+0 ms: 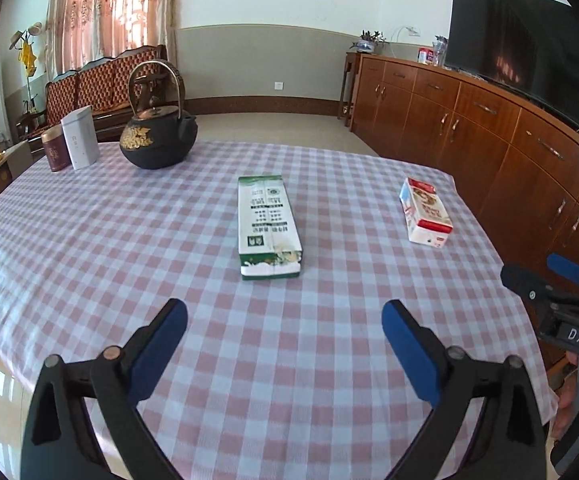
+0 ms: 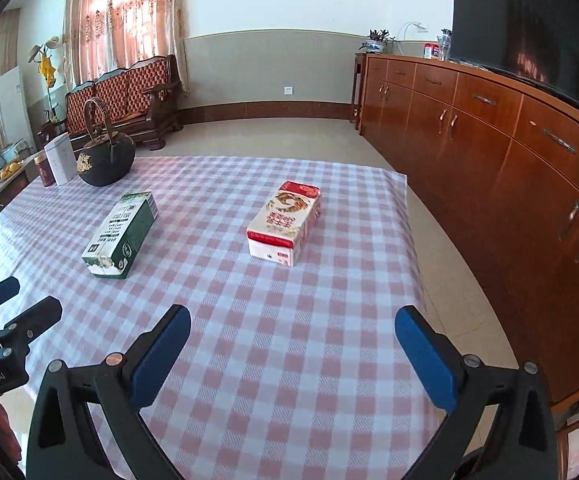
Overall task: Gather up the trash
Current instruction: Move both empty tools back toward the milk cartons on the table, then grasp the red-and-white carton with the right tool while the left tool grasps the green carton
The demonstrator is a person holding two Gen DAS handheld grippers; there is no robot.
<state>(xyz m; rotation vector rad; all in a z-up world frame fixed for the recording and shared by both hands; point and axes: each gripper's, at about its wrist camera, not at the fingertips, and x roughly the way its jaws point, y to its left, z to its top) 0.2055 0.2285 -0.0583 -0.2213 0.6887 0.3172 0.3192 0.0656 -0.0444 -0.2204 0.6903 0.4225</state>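
Observation:
A green and white carton [image 1: 267, 226] lies flat on the checked tablecloth, straight ahead of my left gripper [image 1: 285, 320], which is open and empty, well short of it. It also shows in the right wrist view [image 2: 121, 236]. A red and white carton [image 2: 285, 224] lies flat ahead of my right gripper [image 2: 293, 326], which is open and empty. That carton shows in the left wrist view [image 1: 425, 210] near the table's right edge. The right gripper [image 1: 545, 276] shows at the right edge of the left wrist view, and the left gripper [image 2: 17, 300] at the left edge of the right wrist view.
A black iron teapot [image 1: 157, 138], a white box [image 1: 81, 138] and a dark red tin [image 1: 55, 148] stand at the table's far left. A long wooden sideboard [image 2: 489, 152] with a television [image 2: 509, 20] runs along the right. A wooden sofa [image 2: 129, 96] stands beyond the table.

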